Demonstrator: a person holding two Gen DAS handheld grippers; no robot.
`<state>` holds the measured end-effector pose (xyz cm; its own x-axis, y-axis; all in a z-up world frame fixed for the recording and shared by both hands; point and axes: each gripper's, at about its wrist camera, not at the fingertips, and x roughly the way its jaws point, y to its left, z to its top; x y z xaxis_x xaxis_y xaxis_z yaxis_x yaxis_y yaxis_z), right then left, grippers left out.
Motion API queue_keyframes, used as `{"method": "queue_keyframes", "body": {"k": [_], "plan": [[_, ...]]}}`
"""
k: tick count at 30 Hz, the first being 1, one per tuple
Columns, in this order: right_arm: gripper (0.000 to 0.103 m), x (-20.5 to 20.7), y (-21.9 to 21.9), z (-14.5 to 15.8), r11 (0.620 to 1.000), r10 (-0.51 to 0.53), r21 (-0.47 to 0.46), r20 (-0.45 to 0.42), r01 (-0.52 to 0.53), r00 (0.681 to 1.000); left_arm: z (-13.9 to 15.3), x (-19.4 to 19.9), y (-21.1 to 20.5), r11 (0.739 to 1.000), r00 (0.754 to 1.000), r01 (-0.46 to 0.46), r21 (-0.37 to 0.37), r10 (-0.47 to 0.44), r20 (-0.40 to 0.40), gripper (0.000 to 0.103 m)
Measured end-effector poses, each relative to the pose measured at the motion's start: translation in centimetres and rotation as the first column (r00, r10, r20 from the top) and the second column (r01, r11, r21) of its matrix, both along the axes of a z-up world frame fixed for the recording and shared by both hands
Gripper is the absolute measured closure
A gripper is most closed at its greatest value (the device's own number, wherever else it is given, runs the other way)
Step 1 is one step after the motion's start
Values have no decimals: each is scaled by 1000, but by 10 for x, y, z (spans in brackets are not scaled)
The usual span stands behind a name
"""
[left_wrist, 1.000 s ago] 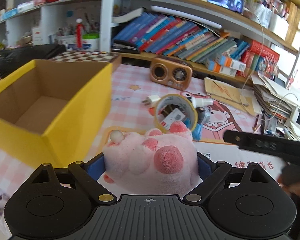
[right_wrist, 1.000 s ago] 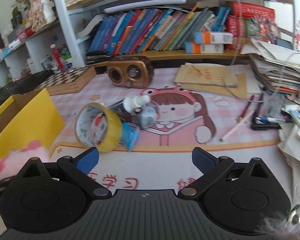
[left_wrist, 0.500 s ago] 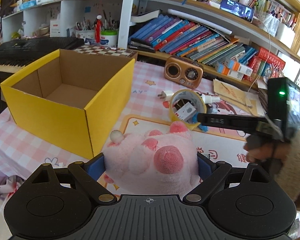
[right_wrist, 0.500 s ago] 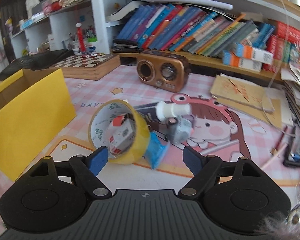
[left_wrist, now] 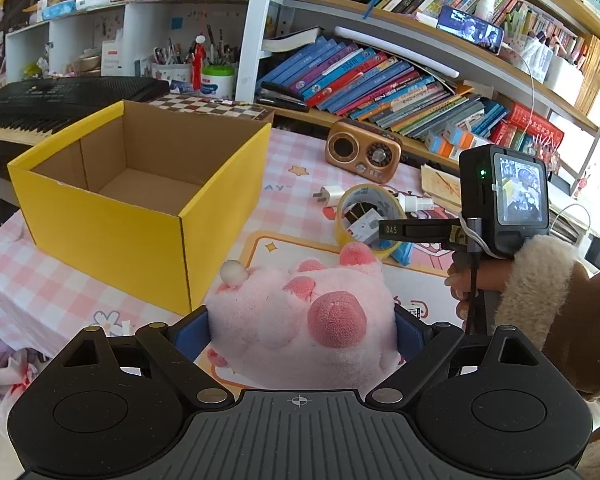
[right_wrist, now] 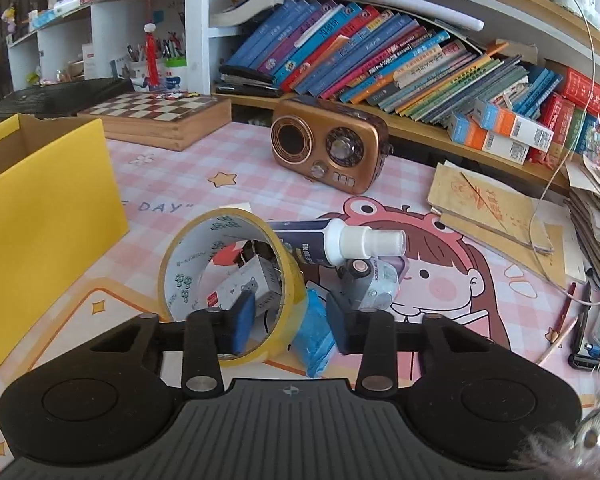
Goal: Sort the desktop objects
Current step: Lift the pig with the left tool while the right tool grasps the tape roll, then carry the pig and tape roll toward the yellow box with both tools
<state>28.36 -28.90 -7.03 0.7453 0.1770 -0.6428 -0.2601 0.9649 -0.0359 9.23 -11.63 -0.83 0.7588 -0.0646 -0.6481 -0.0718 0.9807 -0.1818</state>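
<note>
My left gripper [left_wrist: 302, 326] is shut on a pink plush paw toy [left_wrist: 304, 316] and holds it above the table, right of the open yellow cardboard box [left_wrist: 140, 200]. My right gripper [right_wrist: 290, 322] is partly closed around the wall of a yellow tape roll [right_wrist: 228, 280] that stands on edge; one pad [right_wrist: 242, 320] is inside the ring, the other [right_wrist: 338, 328] outside, with a gap left. A blue packet [right_wrist: 314, 332], a spray bottle [right_wrist: 340, 242] and a small grey toy car [right_wrist: 370, 280] lie against the roll. The roll also shows in the left wrist view [left_wrist: 364, 216].
A brown retro radio [right_wrist: 328, 152] stands behind the pile. A chessboard box [right_wrist: 160, 114] lies at the back left. Paper stacks and pens [right_wrist: 580, 320] lie at the right. A white plug [left_wrist: 328, 196] lies near the roll. Bookshelves run along the back.
My left gripper rose and drew back with the plush toy. My right gripper moved forward and down onto the tape roll, and its fingers narrowed around the roll's wall.
</note>
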Motion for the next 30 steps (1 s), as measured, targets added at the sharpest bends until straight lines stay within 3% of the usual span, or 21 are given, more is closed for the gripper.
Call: {"method": "queue_keyframes", "body": {"k": [3,8,17,30], "plan": [[86,4,0,-2,1000,0,4,-15,0,1000,-1,-2,0,1000,1000,0,-5,0,-1,11],[95,7,-4,-2,999,-12,31,-19,12,1000,1,-3,-1,1000,1000,6,-5,-6,4,11],[96,-15,-19,24,993,11,121,2,-11,1000,4,-8,-3,1000,1000,3,-10,-3,30,11],[96,-91,-45,54,983,15,184,-26,-10,1000,9,-21,6,999,995,23,-50,-18,96,11]]}}
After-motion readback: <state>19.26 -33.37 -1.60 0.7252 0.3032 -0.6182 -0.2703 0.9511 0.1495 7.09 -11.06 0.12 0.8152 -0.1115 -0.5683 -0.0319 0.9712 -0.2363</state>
